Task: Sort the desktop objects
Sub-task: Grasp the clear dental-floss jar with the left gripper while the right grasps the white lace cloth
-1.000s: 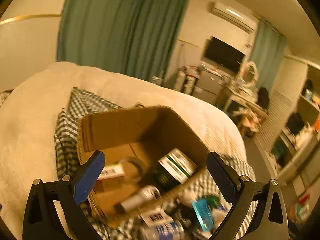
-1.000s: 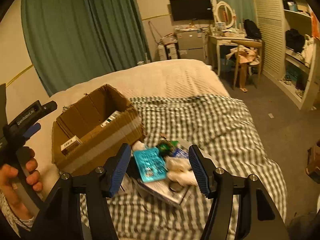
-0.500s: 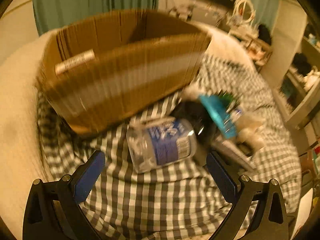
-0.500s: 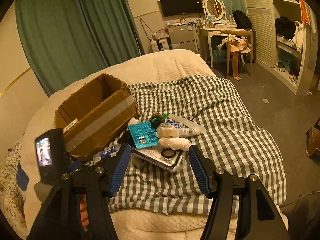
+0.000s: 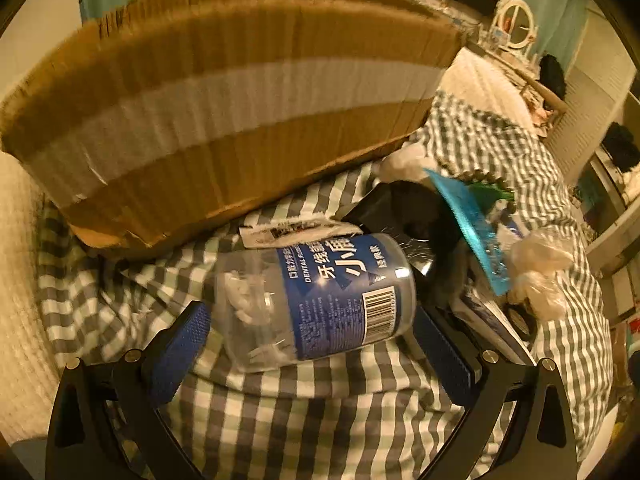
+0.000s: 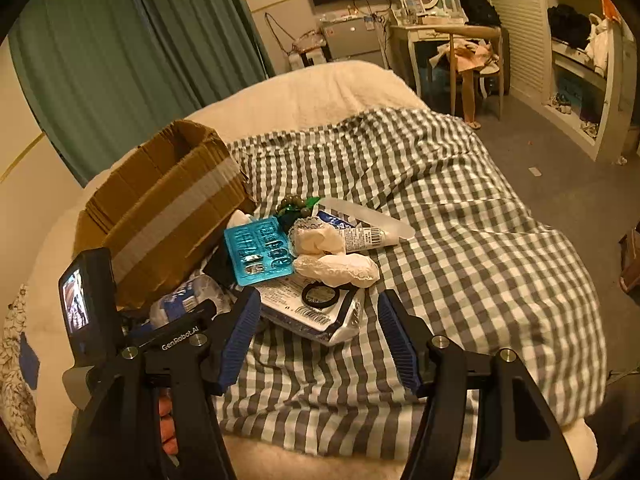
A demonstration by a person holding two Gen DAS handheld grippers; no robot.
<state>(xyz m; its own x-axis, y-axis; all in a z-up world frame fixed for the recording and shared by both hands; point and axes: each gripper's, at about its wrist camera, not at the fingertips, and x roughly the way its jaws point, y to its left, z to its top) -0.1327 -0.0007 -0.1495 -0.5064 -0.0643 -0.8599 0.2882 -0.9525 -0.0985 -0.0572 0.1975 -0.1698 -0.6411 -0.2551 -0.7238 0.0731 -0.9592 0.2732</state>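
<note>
A second ago the left gripper (image 5: pixel 312 344) looked down from above into the open cardboard box (image 5: pixel 240 120); it has since dropped in front of the box, whose taped outer wall now fills the upper half of the left wrist frame. The clear dental floss jar (image 5: pixel 320 300), half a second ago lying just ahead of the spread blue fingers (image 5: pixel 180 352), now sits between them at lower centre, larger in frame. In the right wrist view the left gripper has moved from the left edge to the lower left corner, its screen (image 6: pixel 76 300) showing, and the right gripper (image 6: pixel 316 340) has pulled back, so the pile of objects (image 6: pixel 304 256) sits higher and further away.
</note>
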